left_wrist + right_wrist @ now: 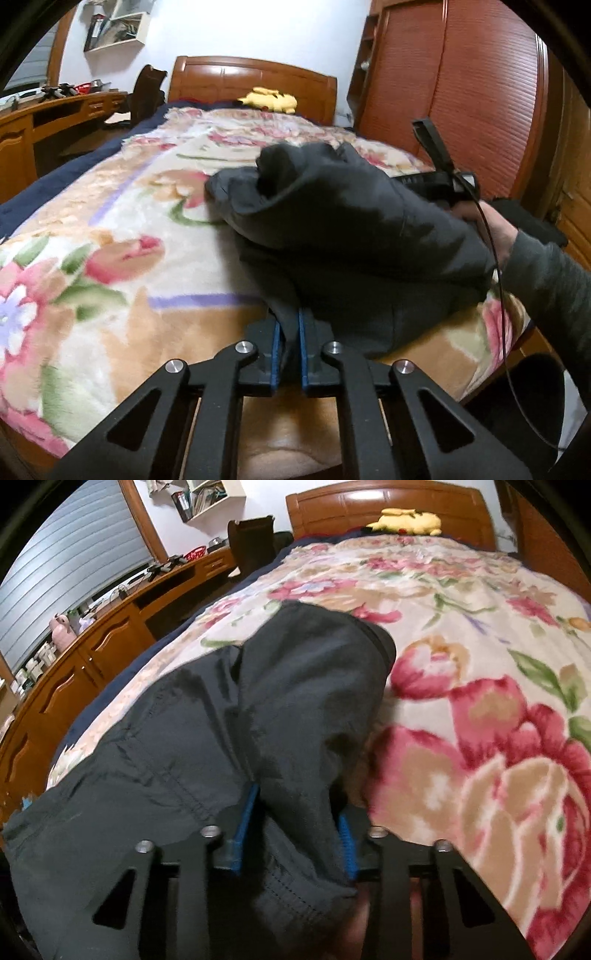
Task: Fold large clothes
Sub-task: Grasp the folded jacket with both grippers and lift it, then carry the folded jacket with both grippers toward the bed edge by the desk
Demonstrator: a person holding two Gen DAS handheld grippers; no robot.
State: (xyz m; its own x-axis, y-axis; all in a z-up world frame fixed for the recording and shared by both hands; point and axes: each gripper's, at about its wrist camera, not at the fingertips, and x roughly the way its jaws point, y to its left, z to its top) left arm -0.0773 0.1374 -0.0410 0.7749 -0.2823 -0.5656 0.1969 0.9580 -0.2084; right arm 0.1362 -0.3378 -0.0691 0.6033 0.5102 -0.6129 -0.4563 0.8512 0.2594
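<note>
Clamping a thin fold of the dark garment (pixel 343 236) between its blue pads, the left gripper (pixel 291 332) sits at the near edge of the bed, its jaws almost together on the cloth. The right gripper (pixel 295 830) grips a thicker bunch of the same garment, its jaws partly apart with the fabric filling the gap and pressed against both pads. The garment lies on the floral blanket (pixel 110 229) near the foot of the bed, heaped and half doubled over itself. Only the left view shows the person's right hand (pixel 491 229) and grey sleeve (pixel 546 277) beyond the heap, with the top of the right gripper and a thin black cable (pixel 496 258) curving down from it; it also shows the reddish slatted wardrobe (pixel 461 92) beside the bed. Only the right view shows the garment's stitched seams close up, the long wooden cabinet (pixel 92 664) with a pink figure (pixel 61 627) and small bottles on it, and the blinds (pixel 66 565) above. Both views show, further off, a dark chair (pixel 251 542), the wooden headboard (pixel 251 81), a yellow plush toy (pixel 269 99) lying at the pillow end, and a white wall shelf (pixel 118 26) with books. No brand, label or writing can be read in either view.
</note>
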